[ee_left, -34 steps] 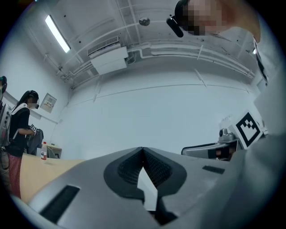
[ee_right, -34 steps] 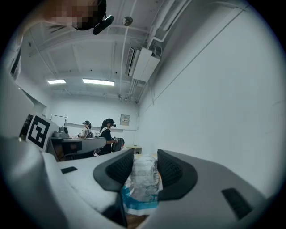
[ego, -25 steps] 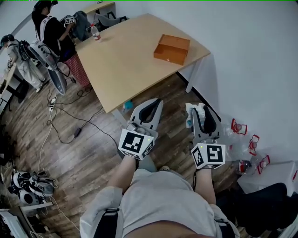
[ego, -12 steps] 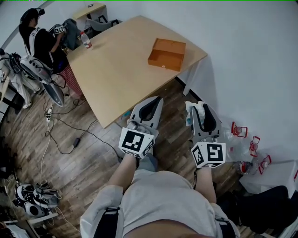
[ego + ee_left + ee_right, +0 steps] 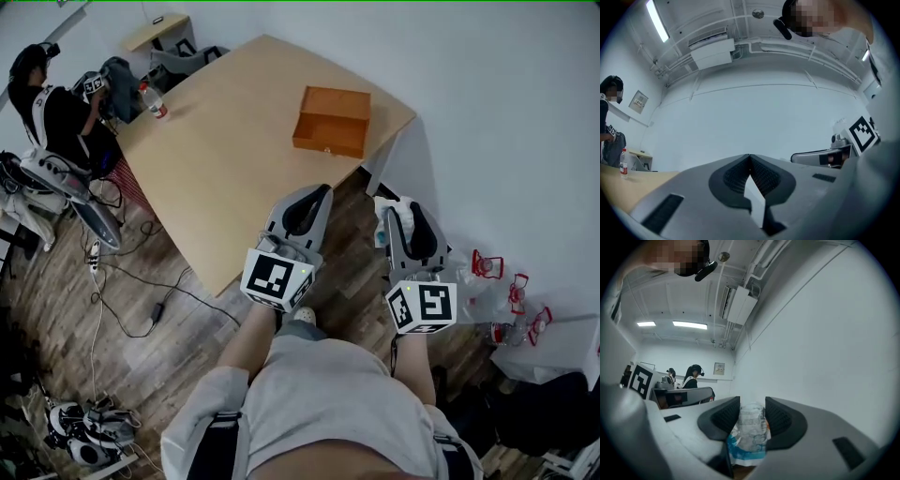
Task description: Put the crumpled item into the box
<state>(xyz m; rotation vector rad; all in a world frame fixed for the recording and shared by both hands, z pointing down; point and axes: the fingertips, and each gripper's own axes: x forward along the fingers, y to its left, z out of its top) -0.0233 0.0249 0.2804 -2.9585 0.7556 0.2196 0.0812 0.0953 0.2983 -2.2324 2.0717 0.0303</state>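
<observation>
The table (image 5: 225, 169) and box (image 5: 332, 120) lie nearer the grippers than before. The right gripper (image 5: 752, 404) clamps the crumpled wrapper (image 5: 751, 432), which runs lengthwise along its jaws. The left gripper (image 5: 750, 157) has its jaws together.

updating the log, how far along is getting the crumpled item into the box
Done: the right gripper is shut on the crumpled white-and-blue wrapper. In hand: it is held over the floor, short of the light wooden table. Left: dropping it into the open orange box, which looks empty.
</observation>
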